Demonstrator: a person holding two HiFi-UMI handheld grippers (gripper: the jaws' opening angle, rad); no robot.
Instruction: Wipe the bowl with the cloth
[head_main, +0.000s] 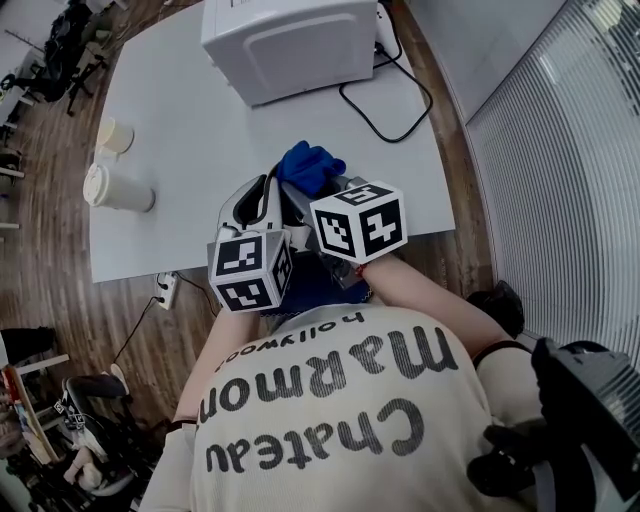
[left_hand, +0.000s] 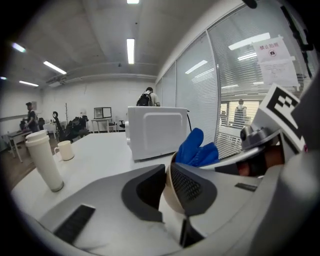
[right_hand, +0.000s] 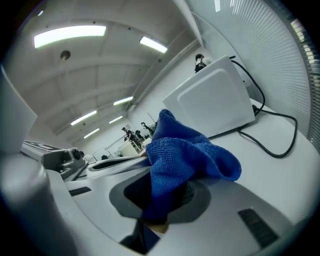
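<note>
Both grippers are held close together over the near edge of the white table (head_main: 190, 130). My left gripper (left_hand: 167, 176) is shut on the thin cream rim of the bowl (left_hand: 171, 199), which stands on edge between the dark pads; most of the bowl is hidden. My right gripper (right_hand: 165, 192) is shut on the blue cloth (right_hand: 186, 155), which bunches up above its jaws. In the left gripper view the cloth (left_hand: 198, 149) pokes up just behind the bowl's rim. From the head view the cloth (head_main: 309, 164) shows ahead of the two marker cubes, and the bowl is hidden.
A white boxy appliance (head_main: 290, 45) stands at the table's far side, its black cable (head_main: 385, 115) looping to the right. A tall lidded white cup (head_main: 115, 188) and a small mug (head_main: 115, 135) stand at the left. A blinded glass wall runs along the right.
</note>
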